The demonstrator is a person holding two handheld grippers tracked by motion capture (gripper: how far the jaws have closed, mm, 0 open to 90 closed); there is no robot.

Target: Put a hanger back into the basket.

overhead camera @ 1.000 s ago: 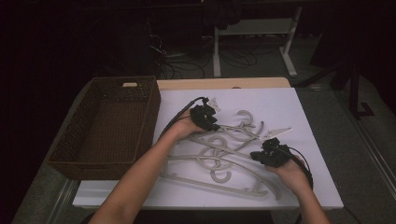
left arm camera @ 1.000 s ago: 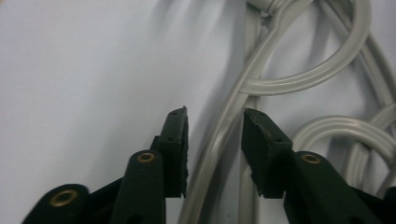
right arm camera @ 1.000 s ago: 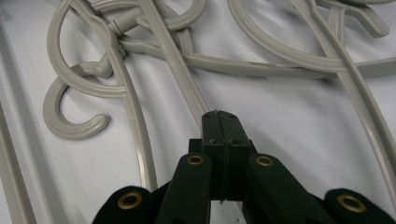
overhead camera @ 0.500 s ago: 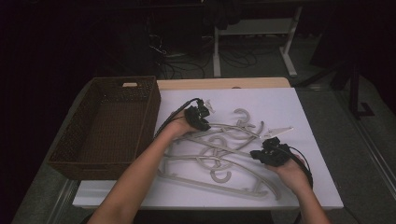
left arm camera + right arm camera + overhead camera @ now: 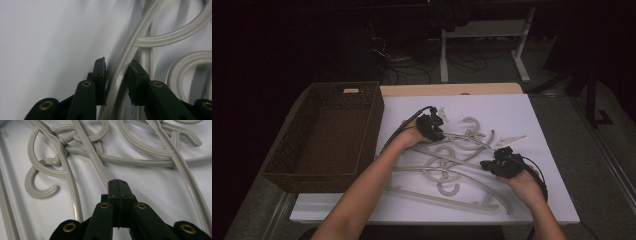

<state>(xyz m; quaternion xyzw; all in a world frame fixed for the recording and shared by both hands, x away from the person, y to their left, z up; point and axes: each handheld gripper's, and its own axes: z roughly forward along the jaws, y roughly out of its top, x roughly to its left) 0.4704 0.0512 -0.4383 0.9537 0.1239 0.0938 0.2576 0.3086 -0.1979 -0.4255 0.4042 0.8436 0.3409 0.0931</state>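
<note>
Grey plastic hanger arm (image 5: 120,72) sits between my left gripper (image 5: 116,66) jaws, not yet clamped, while my right gripper (image 5: 117,182) is clenched empty above the tangled hangers (image 5: 452,165) on the white table (image 5: 537,110), so I should pinch firmly and lift slowly toward the wicker basket (image 5: 327,135).

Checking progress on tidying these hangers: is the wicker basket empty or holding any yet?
Empty. The high view shows the wicker basket with a bare woven floor, while the grey hangers all lie tangled on the white table.
</note>
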